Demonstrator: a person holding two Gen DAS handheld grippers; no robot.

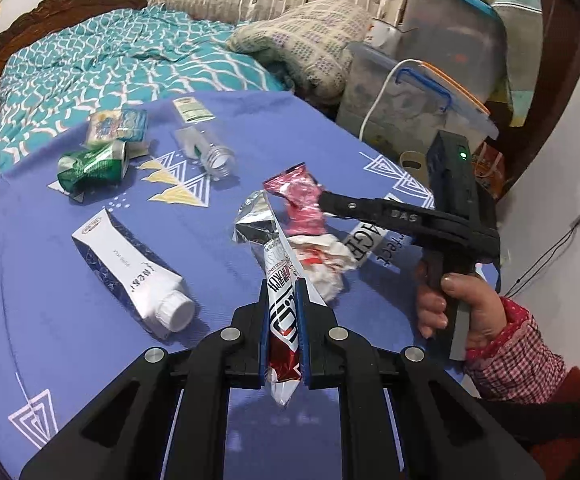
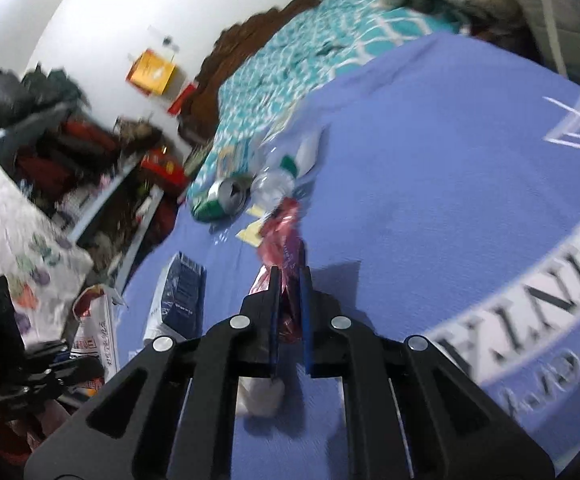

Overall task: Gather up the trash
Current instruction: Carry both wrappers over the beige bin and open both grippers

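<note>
Blue-purple cloth covers the table, trash scattered across it. The left gripper is clamped on a foil snack wrapper, red-and-white print, silver inside; the wrapper is lifted clear of the cloth and sticks up toward 12 o'clock past the fingertips. The right gripper comes in from 3 o'clock in the left wrist view, held by a hand in a checked red sleeve, and is pinched on a crumpled pink wrapper. In the right wrist view the right gripper shows the same pink wrapper pressed between the blue pads. A crumpled white paper lies just beside the pink wrapper at 6 o'clock of it. A white milk carton lies at 9 o'clock of the foil wrapper. A crushed green can, a clear plastic bottle and a small packet are seen at 10 to 11 o'clock, well apart from both grippers.
</note>
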